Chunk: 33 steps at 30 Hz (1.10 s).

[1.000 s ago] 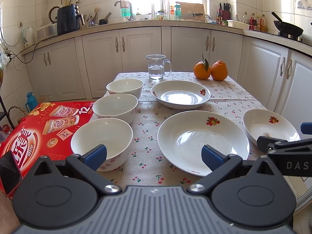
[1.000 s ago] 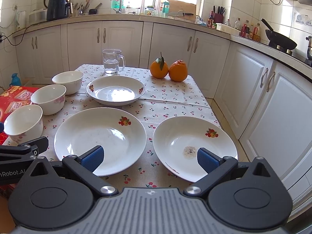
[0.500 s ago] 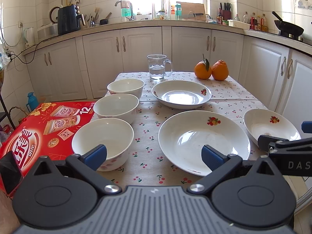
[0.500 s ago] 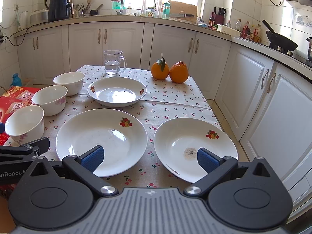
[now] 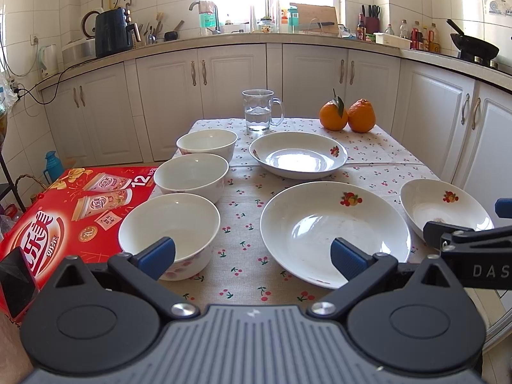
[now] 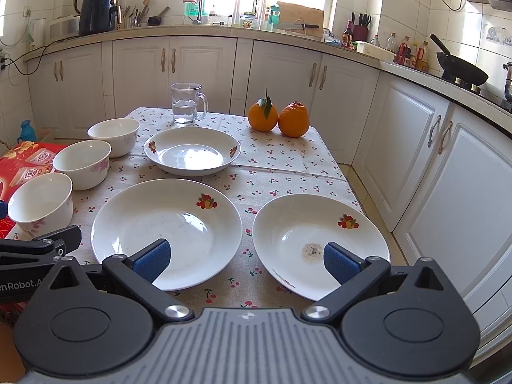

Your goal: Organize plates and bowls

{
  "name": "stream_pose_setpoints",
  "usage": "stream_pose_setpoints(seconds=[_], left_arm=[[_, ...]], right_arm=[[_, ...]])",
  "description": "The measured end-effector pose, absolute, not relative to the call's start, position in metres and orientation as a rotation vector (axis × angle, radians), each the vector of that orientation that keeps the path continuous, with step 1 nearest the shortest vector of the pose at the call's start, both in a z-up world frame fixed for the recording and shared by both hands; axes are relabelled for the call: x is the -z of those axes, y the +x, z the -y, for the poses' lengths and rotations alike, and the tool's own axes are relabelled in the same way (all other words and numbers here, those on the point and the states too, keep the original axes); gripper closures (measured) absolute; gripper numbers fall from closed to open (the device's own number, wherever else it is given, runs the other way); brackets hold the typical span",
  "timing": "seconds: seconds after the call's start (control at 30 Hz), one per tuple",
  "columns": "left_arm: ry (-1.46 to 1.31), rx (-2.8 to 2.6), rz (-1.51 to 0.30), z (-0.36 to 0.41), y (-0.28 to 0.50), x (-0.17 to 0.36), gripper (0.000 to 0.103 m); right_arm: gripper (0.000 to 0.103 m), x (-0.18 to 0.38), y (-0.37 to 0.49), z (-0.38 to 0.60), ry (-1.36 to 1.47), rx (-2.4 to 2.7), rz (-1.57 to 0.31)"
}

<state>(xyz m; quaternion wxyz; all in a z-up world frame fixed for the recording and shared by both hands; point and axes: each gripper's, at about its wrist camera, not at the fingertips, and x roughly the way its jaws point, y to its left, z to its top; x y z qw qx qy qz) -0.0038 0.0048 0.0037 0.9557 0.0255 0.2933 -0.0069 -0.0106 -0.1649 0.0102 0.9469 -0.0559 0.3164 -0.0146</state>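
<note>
bowls [image 5: 191,176] line the table's left edge in a row of three, with three plates [image 6: 166,232] spread to their right. glass mug [image 5: 258,110] and two oranges [image 6: 277,118] sit at the far end, red box [image 5: 64,211] alongside. left gripper [image 5: 252,252] and right gripper [image 6: 244,257] hover spread wide, empty.

three bowls [image 5: 192,172] left of three plates [image 5: 332,233], glass mug [image 5: 259,110] behind

Both fisheye cameras sit at the bench's [image 5: 252,256] near edge, low and close, facing the far cabinets [image 6: 198,73]. The left view stands further left; both share the middle plate [image 5: 332,230] [image 6: 166,230], bowls and oranges [image 6: 278,118].
</note>
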Motion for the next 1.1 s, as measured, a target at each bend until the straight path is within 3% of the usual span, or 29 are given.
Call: stream_pose_setpoints(seconds=[1.1], left_arm=[[0.081, 0.041, -0.58, 0.001, 0.01, -0.005, 0.001]], right_arm=[[0.0, -0.013, -0.002, 0.172, -0.123, -0.007, -0.647]])
